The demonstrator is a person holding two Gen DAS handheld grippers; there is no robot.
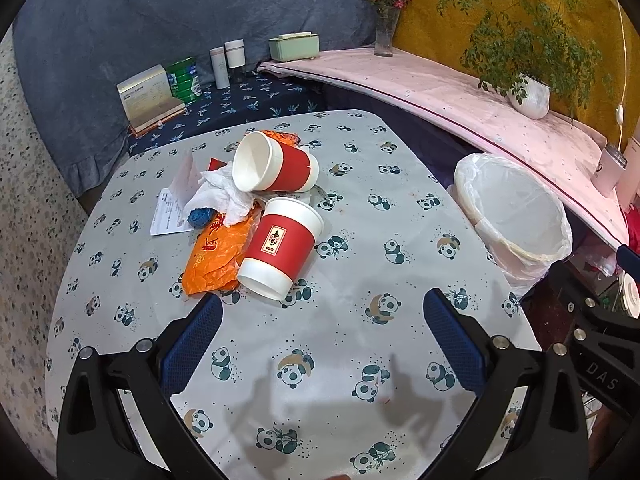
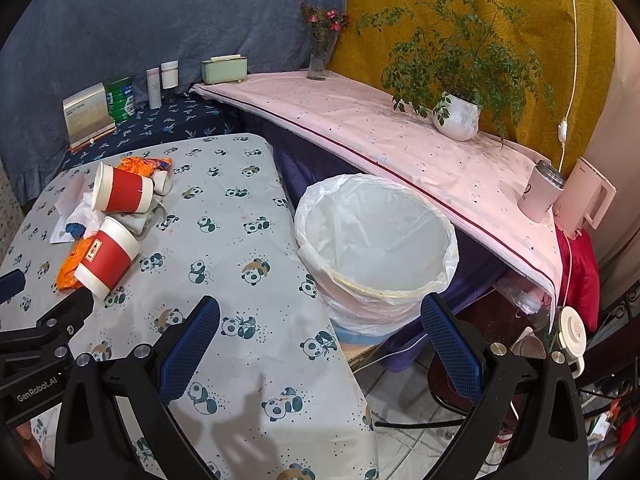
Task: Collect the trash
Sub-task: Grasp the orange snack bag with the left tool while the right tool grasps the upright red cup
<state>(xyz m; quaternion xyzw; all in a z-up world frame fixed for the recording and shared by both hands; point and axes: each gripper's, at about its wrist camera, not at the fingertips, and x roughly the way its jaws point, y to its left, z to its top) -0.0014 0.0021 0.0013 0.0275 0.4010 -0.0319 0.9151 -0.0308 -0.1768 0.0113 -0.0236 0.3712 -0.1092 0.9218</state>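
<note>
The left gripper (image 1: 322, 322) hovers with jaws spread wide and empty above the panda-print table (image 1: 328, 380), near the trash pile (image 1: 224, 216) with its two red paper cups (image 1: 280, 252). The lined bin (image 2: 376, 240) stands just beside the table's right edge. The right gripper (image 2: 320, 328), likewise wide apart and empty, hangs above the table edge near it.
</note>
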